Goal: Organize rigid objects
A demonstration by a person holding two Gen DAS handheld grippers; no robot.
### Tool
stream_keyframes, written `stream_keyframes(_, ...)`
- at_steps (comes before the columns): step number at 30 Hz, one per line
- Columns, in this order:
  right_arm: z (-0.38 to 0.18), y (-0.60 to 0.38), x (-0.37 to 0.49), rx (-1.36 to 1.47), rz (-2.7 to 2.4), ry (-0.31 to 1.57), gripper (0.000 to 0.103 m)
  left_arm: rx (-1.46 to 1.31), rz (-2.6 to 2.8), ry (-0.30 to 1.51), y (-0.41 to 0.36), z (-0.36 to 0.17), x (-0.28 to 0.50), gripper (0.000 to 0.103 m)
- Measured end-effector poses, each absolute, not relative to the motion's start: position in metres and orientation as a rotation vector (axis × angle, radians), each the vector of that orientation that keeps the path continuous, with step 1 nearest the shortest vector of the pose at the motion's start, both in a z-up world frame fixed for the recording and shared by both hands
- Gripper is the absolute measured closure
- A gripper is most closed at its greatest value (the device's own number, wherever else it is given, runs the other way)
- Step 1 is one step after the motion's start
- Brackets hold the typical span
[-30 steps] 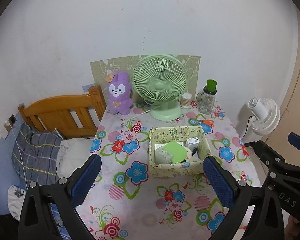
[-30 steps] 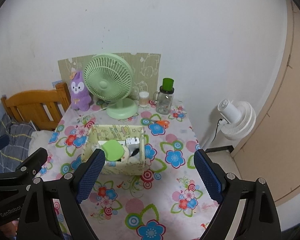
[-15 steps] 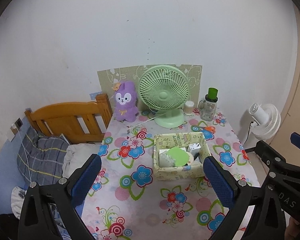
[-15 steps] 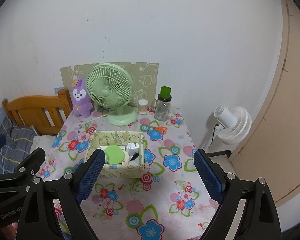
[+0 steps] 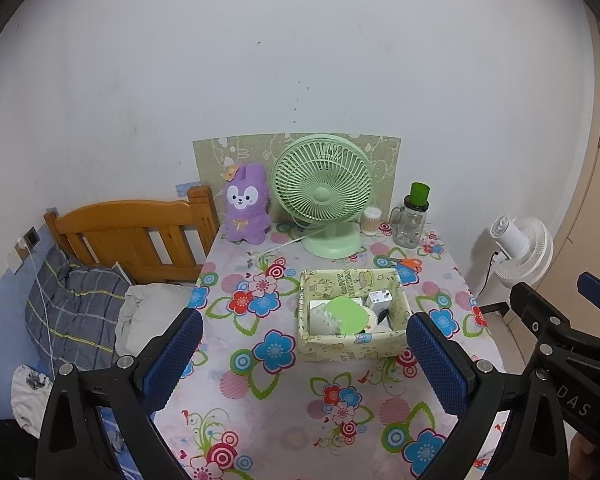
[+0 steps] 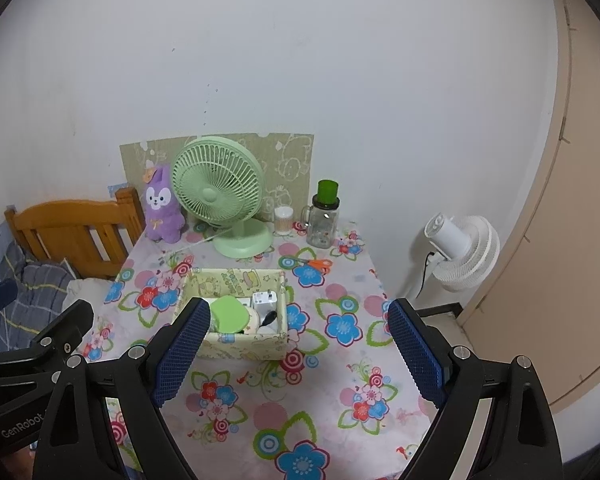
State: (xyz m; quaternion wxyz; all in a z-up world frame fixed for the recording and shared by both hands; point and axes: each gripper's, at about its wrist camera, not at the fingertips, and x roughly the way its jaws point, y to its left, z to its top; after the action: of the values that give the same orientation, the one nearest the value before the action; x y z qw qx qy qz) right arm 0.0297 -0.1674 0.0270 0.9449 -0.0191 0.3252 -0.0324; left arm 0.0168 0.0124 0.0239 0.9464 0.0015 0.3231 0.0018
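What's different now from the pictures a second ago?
Both cameras pulled back and up, so the table and box look smaller and farther off. Nothing was grabbed or let go. The left gripper and right gripper stayed open and empty, and the fan, purple plush and scissors kept their places.

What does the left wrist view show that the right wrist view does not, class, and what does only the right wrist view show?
Only the left wrist view shows the right gripper at its right edge and a pale bundle at the lower left.

Only the right wrist view shows the left gripper at its left edge and much more of the beige door.

Both show the open-topped box with a green lid and a white charger inside, the green fan, purple plush, jar, orange scissors, white fan and wooden bed frame.
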Motion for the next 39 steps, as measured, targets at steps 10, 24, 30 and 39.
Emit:
stream_keyframes(10, 0.028, -0.165, 0.031, -0.044, -0.069, 0.641, 0.011, -0.009, -0.001, 0.646, 0.014, 0.025, 0.017, 0.0)
stream_keyframes(24, 0.017, -0.167, 0.042, -0.023, -0.053, 0.647, 0.011, 0.024, 0.021, 0.633, 0.01, 0.02, 0.024, 0.0)
stream_keyframes(30, 0.014, -0.169, 0.044, -0.019, -0.051, 0.646, 0.011, 0.022, 0.023, 0.628, 0.01, 0.017, 0.025, 0.0)
stream_keyframes(39, 0.012, -0.167, 0.043, -0.034, -0.065, 0.631, 0.011, 0.029, 0.032, 0.614, 0.009, 0.015, 0.024, 0.0)
